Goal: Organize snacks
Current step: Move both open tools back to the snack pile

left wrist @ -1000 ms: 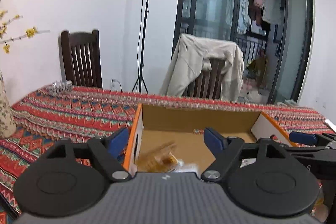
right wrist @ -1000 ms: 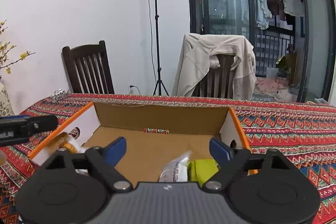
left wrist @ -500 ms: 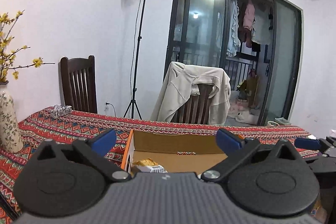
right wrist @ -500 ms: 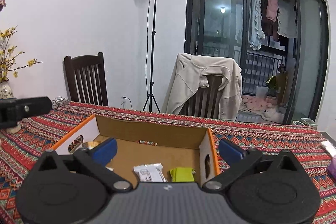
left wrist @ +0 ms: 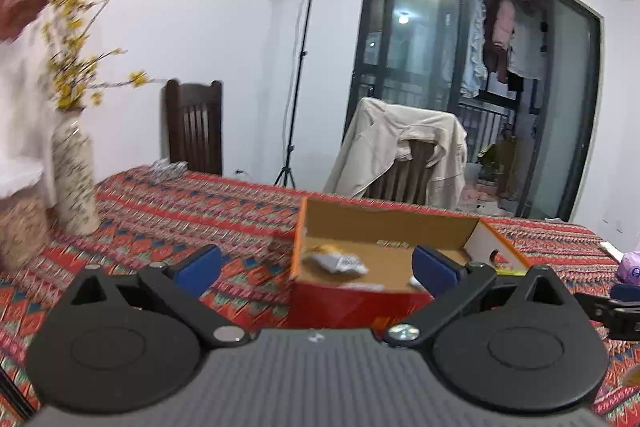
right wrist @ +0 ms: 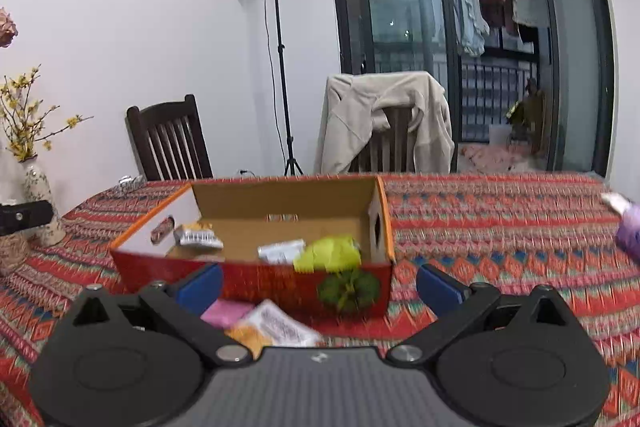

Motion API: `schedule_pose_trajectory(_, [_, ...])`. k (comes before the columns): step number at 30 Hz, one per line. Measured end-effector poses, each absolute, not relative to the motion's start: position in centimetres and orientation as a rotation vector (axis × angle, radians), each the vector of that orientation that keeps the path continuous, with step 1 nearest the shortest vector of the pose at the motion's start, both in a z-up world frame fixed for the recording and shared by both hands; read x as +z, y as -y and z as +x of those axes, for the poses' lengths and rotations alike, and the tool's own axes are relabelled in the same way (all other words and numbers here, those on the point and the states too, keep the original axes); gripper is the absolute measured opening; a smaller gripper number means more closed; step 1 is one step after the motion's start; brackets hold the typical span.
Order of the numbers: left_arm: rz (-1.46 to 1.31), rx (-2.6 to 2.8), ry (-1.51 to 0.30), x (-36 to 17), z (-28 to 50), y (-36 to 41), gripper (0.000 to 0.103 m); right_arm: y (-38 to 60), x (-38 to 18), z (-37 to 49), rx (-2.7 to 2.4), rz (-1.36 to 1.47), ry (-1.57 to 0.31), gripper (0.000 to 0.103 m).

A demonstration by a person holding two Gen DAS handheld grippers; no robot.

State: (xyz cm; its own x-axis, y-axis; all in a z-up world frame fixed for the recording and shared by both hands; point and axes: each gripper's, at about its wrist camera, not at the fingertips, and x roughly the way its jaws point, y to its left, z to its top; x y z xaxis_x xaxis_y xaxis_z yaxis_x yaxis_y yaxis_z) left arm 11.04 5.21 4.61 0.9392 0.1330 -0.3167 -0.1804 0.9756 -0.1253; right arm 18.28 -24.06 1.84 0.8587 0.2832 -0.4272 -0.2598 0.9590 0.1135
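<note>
Both grippers, left gripper (left wrist: 316, 265) and right gripper (right wrist: 318, 285), pulled back from the cardboard box (right wrist: 256, 273), jaws wide and empty; some snacks (right wrist: 326, 251) are inside, two packets (right wrist: 276, 325) still wait outside.

Cardboard box (right wrist: 256, 277): 1
Packets in box (right wrist: 326, 253): 3
Packets outside box (right wrist: 276, 325): 2
Chairs (right wrist: 170, 143): 2
Vase (right wrist: 38, 195): 1

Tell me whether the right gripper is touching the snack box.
Apart. In the right wrist view the right gripper is open and empty; both blue fingertips sit nearer the camera than the box, with tablecloth between.
</note>
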Motion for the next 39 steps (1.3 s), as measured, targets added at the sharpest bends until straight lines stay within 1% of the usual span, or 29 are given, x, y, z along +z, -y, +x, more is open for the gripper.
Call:
schedule_pose_trajectory(6, [-0.194, 0.187, -0.376, 1.9, 8.8, -6.9, 0.103, 25.7, -0.8, 16.2, 0.284, 0.034, -0.508, 0.103])
schedule_pose_trajectory(12, [-0.223, 0.169, -0.429, -0.1, 7.9, -7.5, 0.103, 26.1, -2.0, 14.5, 0.235, 0.002, -0.526, 0.102])
schedule_pose_trajectory(17, [-0.164, 0.167, -0.439, 1.1, 8.8, -7.8, 0.103, 27.1, -3.3, 14.8, 0.17, 0.063, -0.554, 0.101])
schedule_pose_trajectory(20, [-0.171, 0.175, -0.43, 1.8, 9.0, -7.5, 0.103, 27.1, -4.3, 15.5, 0.15, 0.074, -0.591, 0.098])
schedule_pose_trajectory(22, [-0.19, 0.17, -0.428, 1.7, 9.0, -7.2, 0.103, 27.2, -4.5, 16.0, 0.136, 0.075, -0.61, 0.097])
schedule_pose_trajectory(29, [-0.275, 0.191, -0.423, 0.1, 8.5, -6.9, 0.103, 26.2, -5.7, 18.9, 0.175, -0.016, -0.72, 0.097])
schedule_pose_trajectory(33, [-0.295, 0.189, -0.446, -0.3, 8.8, -6.7, 0.103, 25.9, -5.8, 19.6, 0.179, -0.054, -0.732, 0.098])
schedule_pose_trajectory(39, [-0.217, 0.144, -0.535, 2.2, 11.4, -4.8, 0.103, 27.2, -6.6, 19.3, 0.171, 0.048, -0.731, 0.098])
